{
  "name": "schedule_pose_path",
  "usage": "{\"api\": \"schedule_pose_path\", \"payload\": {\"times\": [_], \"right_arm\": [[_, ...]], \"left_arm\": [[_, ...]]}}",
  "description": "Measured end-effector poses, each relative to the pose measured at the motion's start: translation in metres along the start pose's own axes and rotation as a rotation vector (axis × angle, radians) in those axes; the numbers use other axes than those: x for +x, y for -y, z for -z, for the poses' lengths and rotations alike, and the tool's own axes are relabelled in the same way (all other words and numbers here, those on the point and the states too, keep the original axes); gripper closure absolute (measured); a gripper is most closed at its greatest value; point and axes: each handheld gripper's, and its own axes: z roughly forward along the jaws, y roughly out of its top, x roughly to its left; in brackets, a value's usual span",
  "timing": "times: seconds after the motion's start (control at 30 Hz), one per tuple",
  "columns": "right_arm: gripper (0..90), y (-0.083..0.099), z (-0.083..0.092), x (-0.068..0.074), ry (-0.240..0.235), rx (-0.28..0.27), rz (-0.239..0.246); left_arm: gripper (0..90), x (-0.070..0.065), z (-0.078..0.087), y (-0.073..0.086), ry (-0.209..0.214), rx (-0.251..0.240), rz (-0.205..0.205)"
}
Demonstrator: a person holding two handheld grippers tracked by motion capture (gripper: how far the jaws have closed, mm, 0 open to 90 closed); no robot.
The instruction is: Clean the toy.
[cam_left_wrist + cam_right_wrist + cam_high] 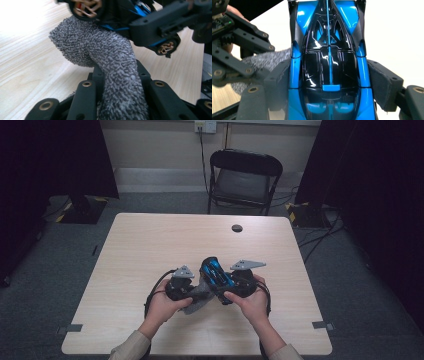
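Pale wood grain covers the worktop [150, 245], which sits in a dim room with a black folding chair [243, 177] pushed back behind its far edge. Near the front edge, a person's two hands bring both tools together over the same spot. The right gripper [329, 82] has its jaws clamped on the flanks of a blue and black toy car [328, 57], one padded jaw against each side, which looks like a way to hold the body steady and lifted clear of the wood. The left gripper [117, 100] has its jaws closed on a bunched grey fluffy cloth [100, 55], whose free end rises and presses against the car's underside near a gold-spoked wheel [86, 6]. That pairing suggests wiping: one tool fixes the car so the other can rub it. In the high view the car [216, 272] sits between the two grippers, nose angled away from the person, with the cloth [197, 295] beneath it.
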Motion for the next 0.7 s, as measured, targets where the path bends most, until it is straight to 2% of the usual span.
{"api": "schedule_pose_path", "payload": {"times": [0.27,0.7], "right_arm": [[26.4,-0.004,-0.001,-0.002,0.01,0.002,-0.004],[26.4,-0.006,-0.002,-0.005,0.02,-0.002,-0.019]], "left_arm": [[69.9,-0.011,-0.006,-0.001,0.023,0.041,-0.048],[69.9,-0.023,-0.016,0.004,0.065,0.062,-0.073]]}}
